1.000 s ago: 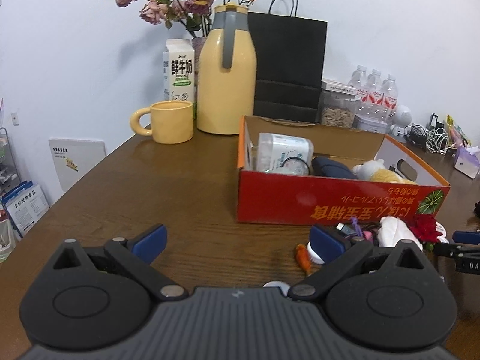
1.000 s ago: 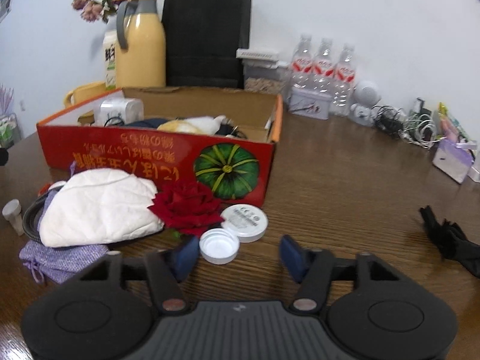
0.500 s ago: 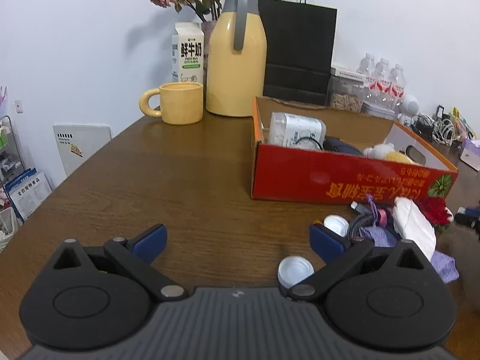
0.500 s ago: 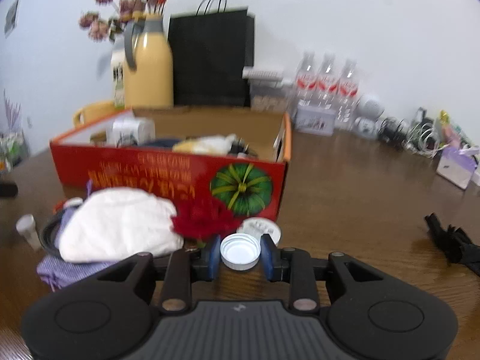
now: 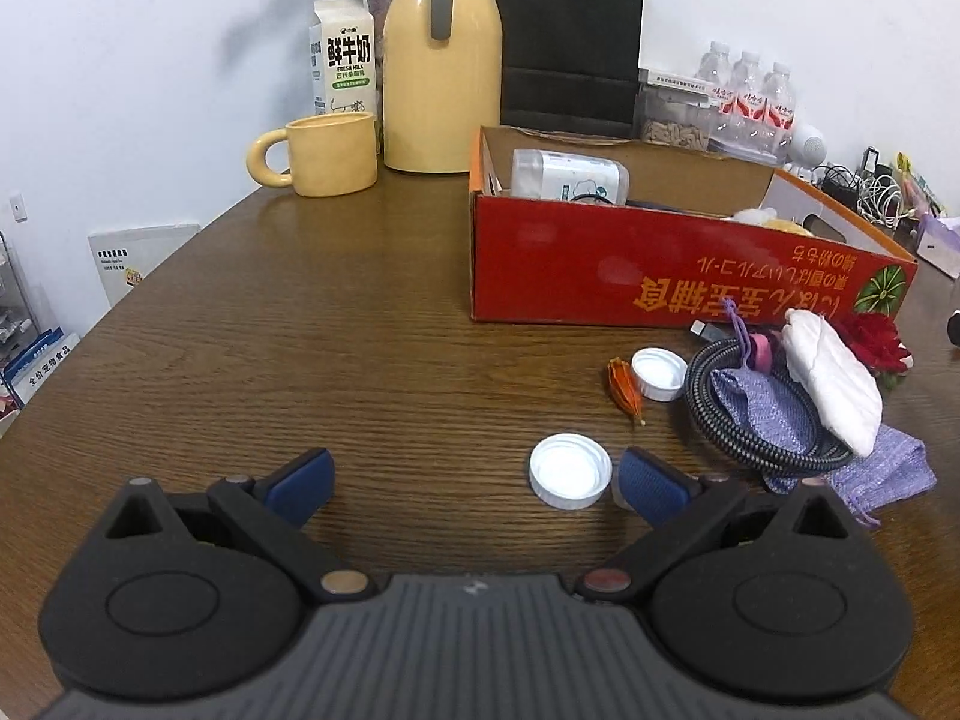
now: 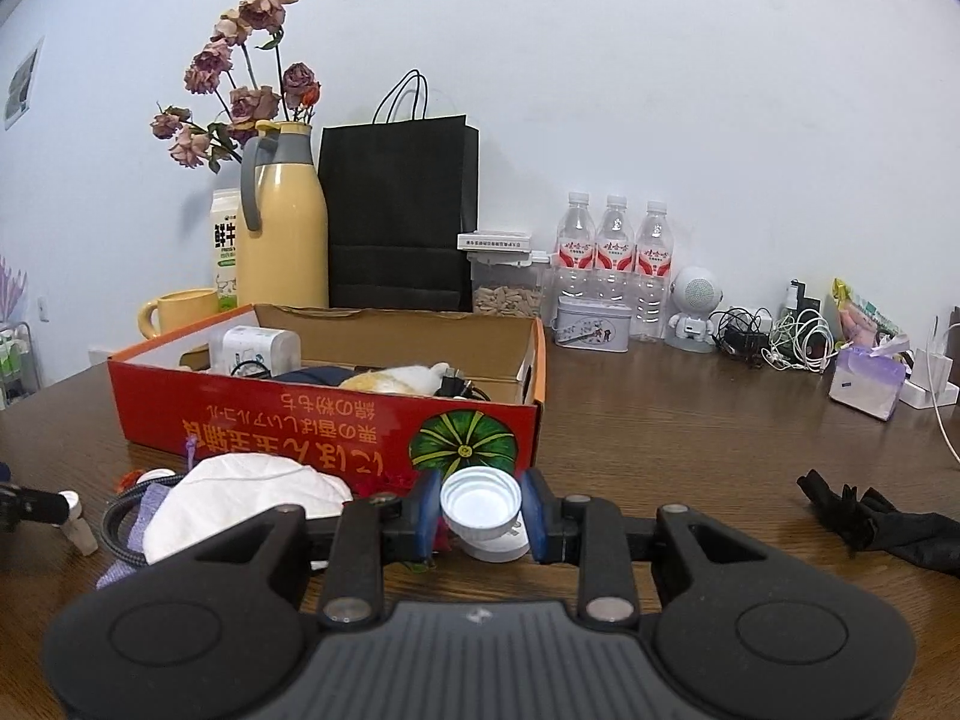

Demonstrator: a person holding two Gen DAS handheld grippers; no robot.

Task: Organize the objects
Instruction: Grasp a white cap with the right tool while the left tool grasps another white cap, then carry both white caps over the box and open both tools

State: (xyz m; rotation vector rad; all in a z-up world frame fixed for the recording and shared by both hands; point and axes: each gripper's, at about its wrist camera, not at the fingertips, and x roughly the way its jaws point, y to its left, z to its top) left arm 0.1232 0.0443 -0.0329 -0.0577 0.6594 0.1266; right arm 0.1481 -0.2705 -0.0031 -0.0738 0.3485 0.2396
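Since a second ago the right gripper (image 6: 480, 510) has closed its blue pads on a white bottle cap (image 6: 480, 501) and lifted it off the table, in front of the red box (image 6: 312, 414). A flat white lid (image 6: 498, 546) lies just under it. The left gripper (image 5: 474, 480) has sunk lower, jaws spread wide and empty; a second white cap (image 5: 570, 471) sits just beside its right pad, perhaps touching. Farther off lie a third cap (image 5: 659, 373) and a coiled cable (image 5: 720, 420).
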